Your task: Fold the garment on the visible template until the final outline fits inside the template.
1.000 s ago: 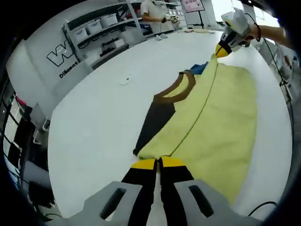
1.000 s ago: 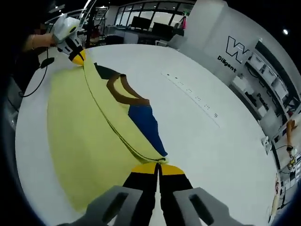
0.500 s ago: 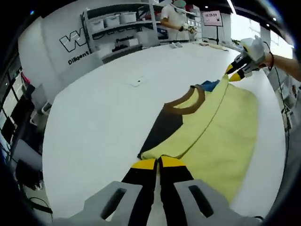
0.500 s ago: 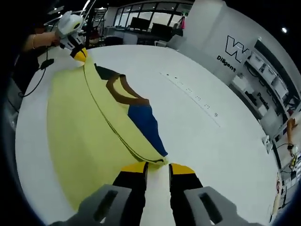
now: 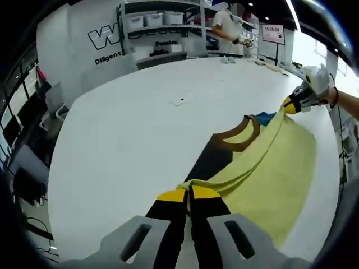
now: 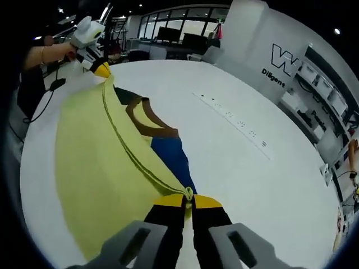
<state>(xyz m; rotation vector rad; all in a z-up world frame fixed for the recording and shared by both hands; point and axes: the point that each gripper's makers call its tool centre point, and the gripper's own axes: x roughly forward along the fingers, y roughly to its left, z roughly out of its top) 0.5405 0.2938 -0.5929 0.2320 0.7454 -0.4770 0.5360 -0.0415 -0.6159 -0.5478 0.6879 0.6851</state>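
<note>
A yellow T-shirt (image 5: pixel 280 168) with a brown collar (image 5: pixel 238 133), a black sleeve (image 5: pixel 208 162) and a blue sleeve (image 5: pixel 263 117) lies on the white table (image 5: pixel 123 129). My left gripper (image 5: pixel 188 193) is shut on its folded yellow edge near the black sleeve. The right gripper (image 5: pixel 293 103), held by a hand, pinches the far end of that edge. In the right gripper view the right gripper (image 6: pixel 188 199) is shut on the yellow edge by the blue sleeve (image 6: pixel 171 159). The left gripper (image 6: pixel 101 69) holds the other end, and the edge runs taut between them over the yellow T-shirt (image 6: pixel 92 157).
Shelves with bins (image 5: pixel 151 19) and a person (image 5: pixel 227 25) stand beyond the table's far side. A black cable (image 6: pixel 42 106) hangs over the table edge by the person's arm. Small marks (image 6: pixel 233 117) dot the white table (image 6: pixel 252 168).
The right gripper's jaws stood open half a second ago and are now shut on the yellow edge again. Both hands have lifted the folded edge slightly; the views have shifted.
</note>
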